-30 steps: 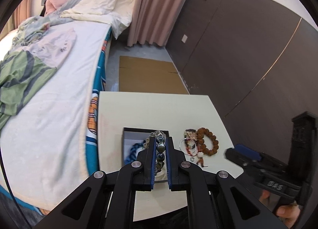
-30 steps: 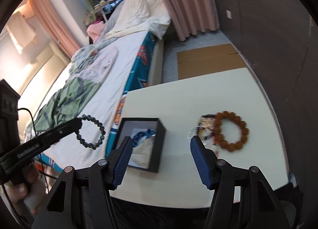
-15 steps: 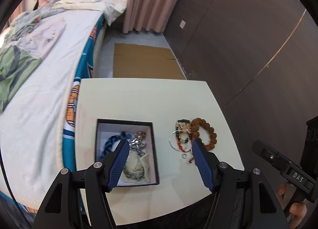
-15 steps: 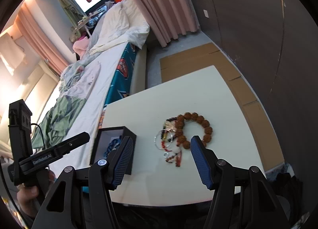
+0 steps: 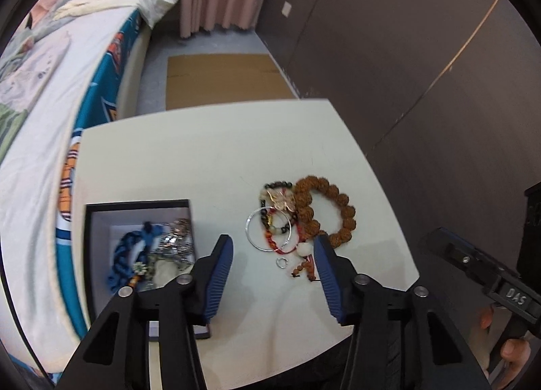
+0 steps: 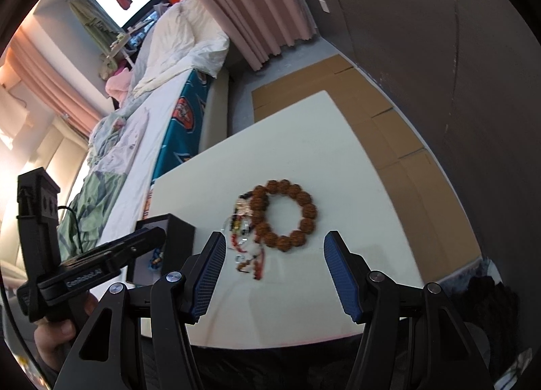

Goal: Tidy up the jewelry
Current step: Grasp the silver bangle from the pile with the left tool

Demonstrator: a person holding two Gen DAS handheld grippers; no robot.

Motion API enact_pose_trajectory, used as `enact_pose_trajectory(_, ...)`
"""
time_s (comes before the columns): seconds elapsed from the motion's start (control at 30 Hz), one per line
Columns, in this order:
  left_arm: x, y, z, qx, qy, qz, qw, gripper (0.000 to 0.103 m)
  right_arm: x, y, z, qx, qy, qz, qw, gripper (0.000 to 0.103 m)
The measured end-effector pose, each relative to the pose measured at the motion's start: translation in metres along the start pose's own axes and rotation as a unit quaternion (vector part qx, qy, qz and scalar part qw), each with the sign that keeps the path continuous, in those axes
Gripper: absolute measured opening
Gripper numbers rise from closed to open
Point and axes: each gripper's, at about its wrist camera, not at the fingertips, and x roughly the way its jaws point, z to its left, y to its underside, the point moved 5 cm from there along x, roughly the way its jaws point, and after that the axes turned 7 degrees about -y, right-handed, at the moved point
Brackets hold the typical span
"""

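Note:
A black jewelry box (image 5: pixel 101 210) stands at the table's left; inside lie a blue braided bracelet (image 5: pixel 126 251) and silvery pieces (image 5: pixel 174 244). A pile of jewelry lies to its right: a brown bead bracelet (image 5: pixel 324 207), a silver bangle (image 5: pixel 260 234), a small ring (image 5: pixel 281 263) and red cords. My left gripper (image 5: pixel 272 251) is open and empty above the pile's near edge. My right gripper (image 6: pixel 274 254) is open and empty above the brown bead bracelet (image 6: pixel 287 214). The box also shows in the right wrist view (image 6: pixel 175 237).
The cream table (image 5: pixel 203 160) stands between a bed (image 5: pixel 40 119) on the left and a dark wall (image 5: pixel 405 68) on the right. Flat cardboard (image 5: pixel 219 78) lies on the floor beyond the table. The right gripper's body (image 5: pixel 480 271) is at the right edge.
My left gripper opened and dropped the dark bead bracelet into the box, then shifted right over the pile. My right gripper swung right over the brown bracelet.

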Motion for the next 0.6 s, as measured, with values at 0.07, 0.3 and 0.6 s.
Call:
enact_pose_trajectory(0.07,0.009,0.0,-0.006,0.006,0.001,0.011,0.9999,0.043,-0.001,0.0,-0.009,0.006,0.003,0.001,1.0,0.061)
enact_pose_trajectory(0.3,0.047,-0.002,-0.02,0.014,-0.016,0.056,0.9982,0.041,0.002,-0.004,-0.033,0.028,0.005,0.003,1.0,0.061)
enact_pose_trajectory(0.6,0.081,-0.008,-0.022,0.046,-0.05,0.094,0.9932,0.042,0.01,-0.006,-0.052,0.044,0.006,0.008,0.999,0.061)
